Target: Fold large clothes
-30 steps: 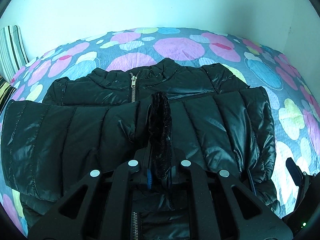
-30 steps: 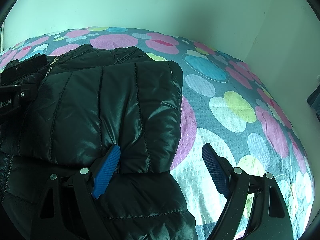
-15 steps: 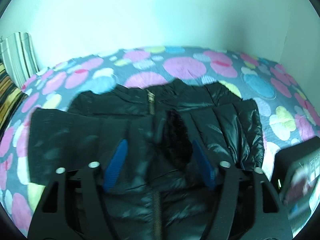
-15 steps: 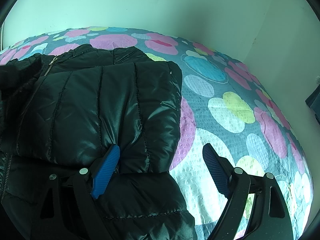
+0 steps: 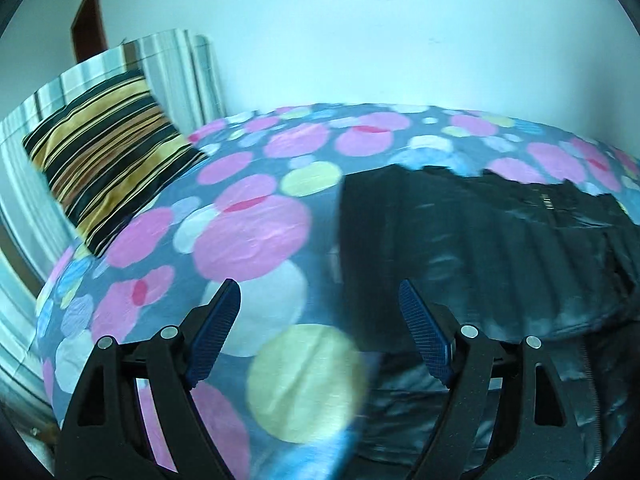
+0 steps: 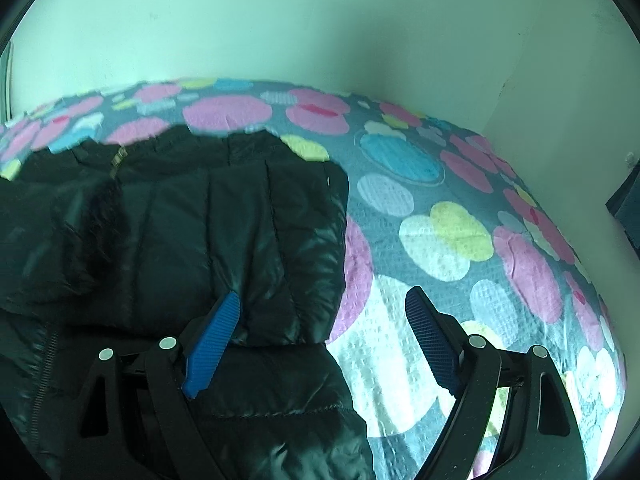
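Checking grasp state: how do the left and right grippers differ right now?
The left gripper has just been opening and frames mostly bedspread, the black jacket off to its side. The right gripper straddles the jacket's folded sleeve edge, one pad over the fabric. Both stand open, gripping nothing.

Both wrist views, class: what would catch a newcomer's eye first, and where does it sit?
The shiny black puffer jacket lies flat on the bed, sleeves folded across its front. Beneath it, the bedspread with big pink, blue and yellow dots covers the whole bed. A gold-and-black striped pillow leans at the bed's end in the left wrist view.
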Available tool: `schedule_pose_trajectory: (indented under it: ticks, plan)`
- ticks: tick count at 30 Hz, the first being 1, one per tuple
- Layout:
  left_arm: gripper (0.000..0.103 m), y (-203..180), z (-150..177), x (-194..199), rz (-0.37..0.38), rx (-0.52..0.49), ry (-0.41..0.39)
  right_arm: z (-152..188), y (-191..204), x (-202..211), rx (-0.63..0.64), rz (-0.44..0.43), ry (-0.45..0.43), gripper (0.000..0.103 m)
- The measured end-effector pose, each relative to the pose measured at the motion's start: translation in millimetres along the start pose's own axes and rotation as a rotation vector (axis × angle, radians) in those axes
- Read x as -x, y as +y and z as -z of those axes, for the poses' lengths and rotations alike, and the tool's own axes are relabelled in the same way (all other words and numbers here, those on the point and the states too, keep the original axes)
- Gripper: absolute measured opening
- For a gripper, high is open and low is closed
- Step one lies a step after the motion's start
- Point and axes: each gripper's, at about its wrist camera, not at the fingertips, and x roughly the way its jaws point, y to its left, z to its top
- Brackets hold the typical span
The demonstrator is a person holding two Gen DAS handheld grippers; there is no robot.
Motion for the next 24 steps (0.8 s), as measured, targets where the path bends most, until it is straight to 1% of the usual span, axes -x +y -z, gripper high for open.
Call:
schedule_pose_trajectory:
  ticks: [3, 5, 6, 8, 9, 12, 16, 18, 19, 20, 21, 22, 23, 24]
  plan:
    - [0.082, 14.2, 2.0, -12.8, -0.02, 0.019, 0.02, -11.6, 13.0, 16.8, 0.007, -0.076, -0.016, 0.084]
    - [0.082, 18.9, 2.4, -19.5, -0.023, 0.027, 0.027, -20.5, 33.0, 23.4, 0.041, -0.129, -0.028, 0.083]
    - [0.082, 21.4, 4.4, -20.3, -0.023, 0.031, 0.03, -24.3, 41.7, 23.9, 0.054, -0.155, -0.027, 0.083]
    - [0.082, 23.7, 5.2, -25.4, -0.019, 0.041, 0.038, -34.1, 60.6, 22.9, 0.059, -0.236, -0.014, 0.084]
    - [0.082, 24.6, 5.9, -27.6, -0.016, 0.047, 0.042, -38.0, 66.7, 21.4, 0.058, -0.259, -0.011, 0.083]
    - [0.082, 24.0, 6.5, -34.9, -0.003, 0.055, 0.053, -47.7, 92.3, 11.1, 0.08, -0.292, 0.008, 0.083]
    - [0.082, 16.7, 7.6, -43.1, 0.011, 0.036, 0.063, -50.5, 122.7, -17.2, 0.135, -0.325, 0.098, 0.083]
    - [0.082, 12.9, 7.9, -44.7, 0.014, 0.025, 0.062, -46.2, 127.3, -26.2, 0.116, -0.334, 0.126, 0.083]
    - [0.082, 10.7, 7.6, -45.5, 0.013, 0.019, 0.059, -44.1, 126.5, -28.0, 0.103, -0.341, 0.134, 0.078]
    - [0.082, 9.8, 7.2, -45.7, 0.012, 0.016, 0.058, -41.7, 125.6, -28.2, 0.093, -0.357, 0.138, 0.059]
    - [0.082, 9.0, 6.8, -45.9, 0.012, 0.014, 0.057, -39.7, 124.9, -28.9, 0.08, -0.368, 0.145, 0.05]
    - [0.082, 8.0, 5.9, -45.8, 0.011, 0.012, 0.056, -38.7, 124.9, -27.5, 0.08, -0.359, 0.139, 0.044]
    - [0.082, 7.2, 4.4, -45.2, 0.006, 0.011, 0.052, -38.4, 125.4, -24.3, 0.09, -0.358, 0.125, 0.027]
    - [0.082, 7.8, 3.4, -44.6, 0.005, 0.012, 0.05, -39.7, 125.2, -21.3, 0.099, -0.358, 0.115, 0.018]
